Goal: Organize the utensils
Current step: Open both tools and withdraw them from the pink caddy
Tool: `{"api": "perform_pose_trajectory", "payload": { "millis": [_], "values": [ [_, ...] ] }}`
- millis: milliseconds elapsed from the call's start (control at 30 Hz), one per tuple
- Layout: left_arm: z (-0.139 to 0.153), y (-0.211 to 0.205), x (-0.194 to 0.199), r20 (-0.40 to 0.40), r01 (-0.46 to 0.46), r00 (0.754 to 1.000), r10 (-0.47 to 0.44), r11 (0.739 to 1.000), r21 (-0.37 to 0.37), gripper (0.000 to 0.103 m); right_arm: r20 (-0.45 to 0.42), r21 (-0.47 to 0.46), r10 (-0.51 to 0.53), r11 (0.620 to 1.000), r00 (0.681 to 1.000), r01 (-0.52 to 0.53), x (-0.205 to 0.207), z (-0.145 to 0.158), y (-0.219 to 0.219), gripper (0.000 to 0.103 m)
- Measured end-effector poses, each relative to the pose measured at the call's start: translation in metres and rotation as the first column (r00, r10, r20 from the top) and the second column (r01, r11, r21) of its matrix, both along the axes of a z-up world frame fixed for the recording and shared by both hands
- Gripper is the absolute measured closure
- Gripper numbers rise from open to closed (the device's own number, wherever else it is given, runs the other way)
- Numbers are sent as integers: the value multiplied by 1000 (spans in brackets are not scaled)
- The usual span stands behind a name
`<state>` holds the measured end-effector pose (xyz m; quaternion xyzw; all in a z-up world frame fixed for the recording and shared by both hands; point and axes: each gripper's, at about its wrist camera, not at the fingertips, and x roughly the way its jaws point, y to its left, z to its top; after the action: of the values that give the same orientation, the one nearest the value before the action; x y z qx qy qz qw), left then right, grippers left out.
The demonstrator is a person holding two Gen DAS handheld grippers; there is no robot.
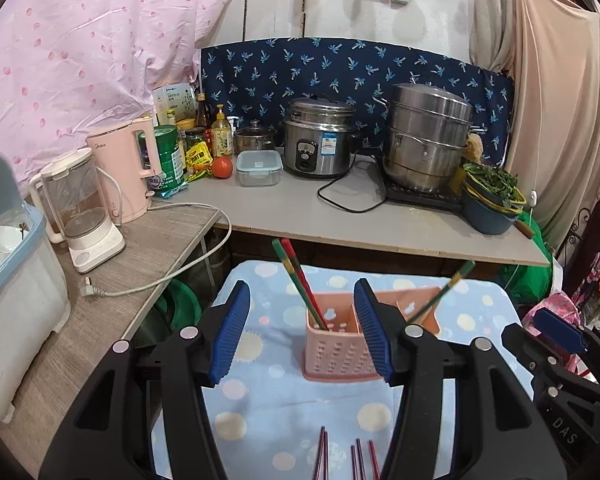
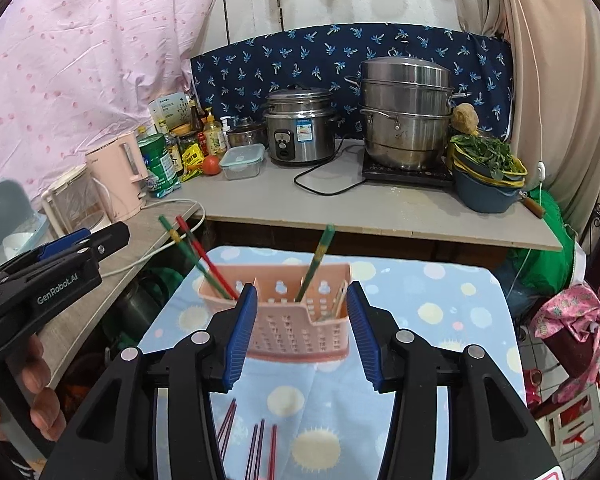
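Observation:
A pink perforated utensil holder (image 1: 340,344) (image 2: 296,320) stands on a small table with a light-blue dotted cloth (image 1: 260,420) (image 2: 440,320). A red and a green chopstick (image 1: 296,276) (image 2: 196,252) lean out of its left compartment; another green chopstick (image 1: 448,286) (image 2: 318,256) leans in the right one. Several dark red chopsticks (image 1: 356,460) (image 2: 256,444) lie on the cloth, near me. My left gripper (image 1: 302,332) is open and empty above the cloth, before the holder. My right gripper (image 2: 302,336) is open and empty, likewise before the holder.
Behind the table is a grey counter (image 1: 340,216) with a rice cooker (image 1: 318,138), steel steamer (image 1: 426,136), bowl of greens (image 1: 490,200), food box (image 1: 259,167), tomato and bottles. At left are a pink kettle (image 1: 120,168), a blender (image 1: 80,208) and a dish bin (image 1: 8,280).

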<state>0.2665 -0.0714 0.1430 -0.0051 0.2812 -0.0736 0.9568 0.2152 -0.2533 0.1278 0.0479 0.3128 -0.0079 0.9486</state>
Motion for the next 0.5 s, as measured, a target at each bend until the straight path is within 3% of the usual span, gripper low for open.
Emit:
{"api": "perform_pose_trajectory", "payload": {
  "millis": [267,500],
  "values": [
    [-23,1,-42,-46,37,998,-37,999,7,51,-46,-49,-15,999,999,12,-52,-28,11,57],
    [-49,3,-68,-99,53,994,-52,998,17,51,-104,-28,-13,1000,995,10,-85,-53,13,57]
  ]
}}
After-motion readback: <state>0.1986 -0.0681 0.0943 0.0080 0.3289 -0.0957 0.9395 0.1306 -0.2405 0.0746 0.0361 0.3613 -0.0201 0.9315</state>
